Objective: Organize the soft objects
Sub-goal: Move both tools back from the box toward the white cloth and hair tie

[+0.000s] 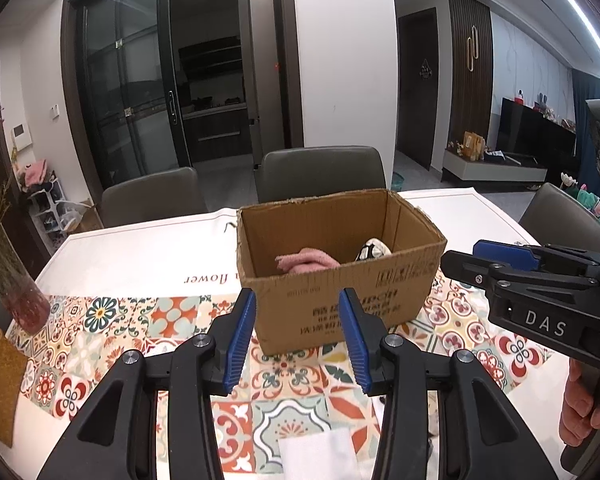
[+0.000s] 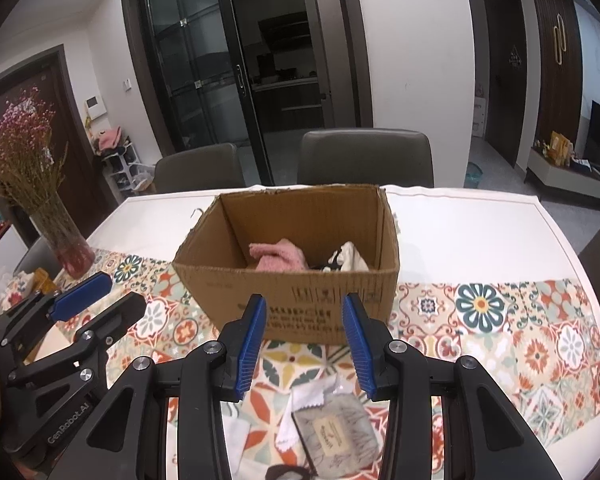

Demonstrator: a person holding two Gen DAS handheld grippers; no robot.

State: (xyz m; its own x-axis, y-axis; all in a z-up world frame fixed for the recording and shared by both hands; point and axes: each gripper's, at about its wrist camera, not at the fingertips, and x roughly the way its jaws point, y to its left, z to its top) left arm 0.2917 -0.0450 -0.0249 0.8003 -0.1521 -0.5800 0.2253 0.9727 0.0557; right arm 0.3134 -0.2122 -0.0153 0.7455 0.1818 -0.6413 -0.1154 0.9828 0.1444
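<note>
An open cardboard box (image 1: 336, 304) (image 2: 296, 292) stands on the patterned tablecloth. Inside it lie a pink fuzzy cloth (image 1: 306, 261) (image 2: 278, 258) and a white and black soft item (image 1: 374, 250) (image 2: 346, 260). My left gripper (image 1: 298, 336) is open and empty, just in front of the box. My right gripper (image 2: 304, 340) is open and empty, also in front of the box; it shows at the right of the left wrist view (image 1: 500, 256). Below the right gripper lie a grey folded cloth with a label (image 2: 336, 436), white cloths (image 2: 308, 400) and a dark item (image 2: 288, 472). A white cloth (image 1: 320, 452) lies under the left gripper.
A glass vase of dried pink flowers (image 2: 66, 240) (image 1: 16, 292) stands at the table's left. A yellow cloth item (image 1: 0, 384) lies at the left edge. Grey chairs (image 2: 366, 158) (image 1: 324, 168) stand behind the table (image 2: 480, 236).
</note>
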